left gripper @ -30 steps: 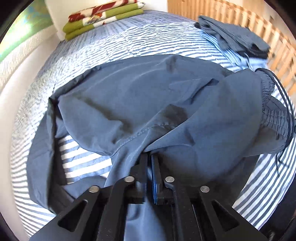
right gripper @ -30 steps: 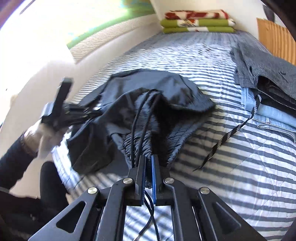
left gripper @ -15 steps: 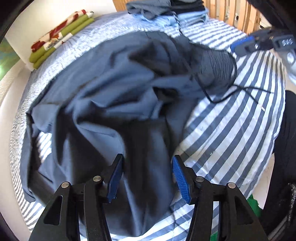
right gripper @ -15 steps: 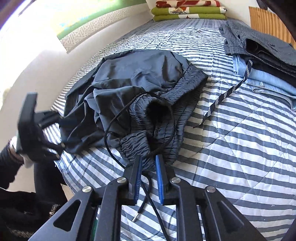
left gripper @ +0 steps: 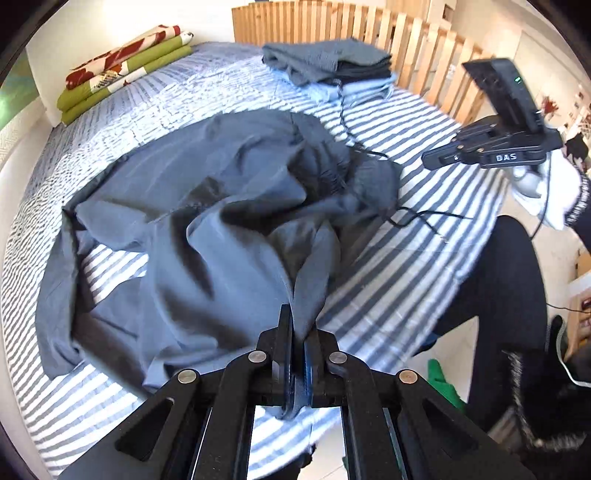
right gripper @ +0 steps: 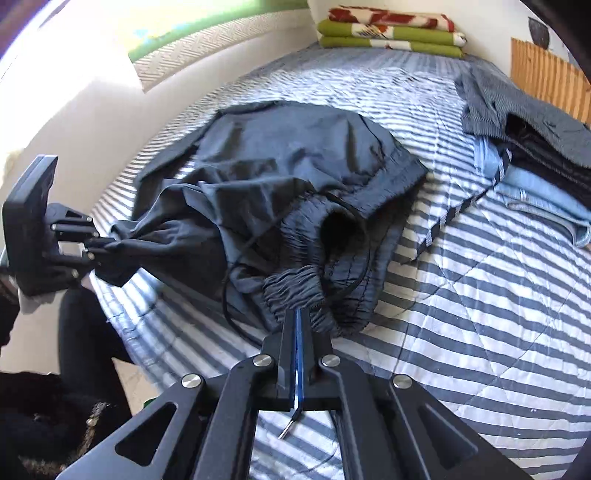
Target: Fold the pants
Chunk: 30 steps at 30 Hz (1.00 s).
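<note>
Pants (left gripper: 221, 221) bunched on the striped bed (left gripper: 406, 277), gripped at two ends.
Left gripper (left gripper: 297, 332), bottom centre, has just clamped a leg fold; right gripper (right gripper: 299, 325) pinches the waistband (right gripper: 295, 284); cloth runs up-frame.

1. Your left wrist camera looks steeply down along its tool (left gripper: 299, 332), close over the near edge of the striped bed (left gripper: 388, 280), facing the wooden railing (left gripper: 369, 26) at the top of the frame.
2. Your right wrist camera looks down along its tool (right gripper: 298, 325) from the same bed edge.
3. Both views share the crumpled pants (left gripper: 221, 221), the clothes stack (right gripper: 535, 155) and the folded green blankets (right gripper: 388, 29); each shows the other tool.
</note>
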Each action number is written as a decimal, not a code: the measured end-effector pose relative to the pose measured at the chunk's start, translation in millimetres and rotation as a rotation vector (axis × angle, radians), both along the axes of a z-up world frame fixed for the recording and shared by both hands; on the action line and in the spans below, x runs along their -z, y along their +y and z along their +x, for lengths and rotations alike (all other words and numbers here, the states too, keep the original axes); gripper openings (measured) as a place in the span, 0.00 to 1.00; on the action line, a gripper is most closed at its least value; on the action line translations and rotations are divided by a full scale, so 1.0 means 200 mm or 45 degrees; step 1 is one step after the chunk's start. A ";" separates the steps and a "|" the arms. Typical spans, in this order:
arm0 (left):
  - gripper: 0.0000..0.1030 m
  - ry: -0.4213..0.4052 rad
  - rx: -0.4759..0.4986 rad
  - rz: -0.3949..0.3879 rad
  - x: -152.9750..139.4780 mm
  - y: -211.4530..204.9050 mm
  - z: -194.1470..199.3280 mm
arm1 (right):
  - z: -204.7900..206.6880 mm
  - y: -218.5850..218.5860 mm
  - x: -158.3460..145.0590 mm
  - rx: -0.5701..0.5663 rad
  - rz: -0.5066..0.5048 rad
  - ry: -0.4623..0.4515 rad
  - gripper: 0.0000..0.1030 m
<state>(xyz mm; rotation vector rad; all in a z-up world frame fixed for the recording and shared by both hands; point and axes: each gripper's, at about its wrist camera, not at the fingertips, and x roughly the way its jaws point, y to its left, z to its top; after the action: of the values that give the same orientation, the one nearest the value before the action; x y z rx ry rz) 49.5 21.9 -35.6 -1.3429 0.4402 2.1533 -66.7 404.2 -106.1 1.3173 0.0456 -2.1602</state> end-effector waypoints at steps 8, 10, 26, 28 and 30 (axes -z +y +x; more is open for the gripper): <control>0.64 -0.033 -0.178 -0.004 -0.12 -0.29 -0.09 | -0.21 0.11 -0.04 0.186 -0.163 -0.071 0.36; 0.64 0.024 -0.244 -0.035 -0.12 -0.34 -0.21 | -0.32 0.13 0.00 0.272 -0.192 -0.102 0.36; 0.64 -0.142 -0.272 -0.031 0.38 -0.04 -1.19 | -1.00 0.00 0.29 0.448 -0.187 -0.254 0.14; 0.49 -0.139 -0.246 -0.059 0.45 0.04 -1.23 | -1.03 0.00 0.29 0.452 -0.193 -0.251 0.05; 0.07 -0.147 -0.229 -0.080 0.51 0.10 -1.26 | -1.06 -0.02 0.27 0.439 -0.179 -0.230 0.00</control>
<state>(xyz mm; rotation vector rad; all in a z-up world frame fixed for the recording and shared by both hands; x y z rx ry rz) -201.7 41.7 -137.3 -1.5866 0.3556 2.2057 -278.1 400.7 -160.1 1.5192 -0.4273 -2.2604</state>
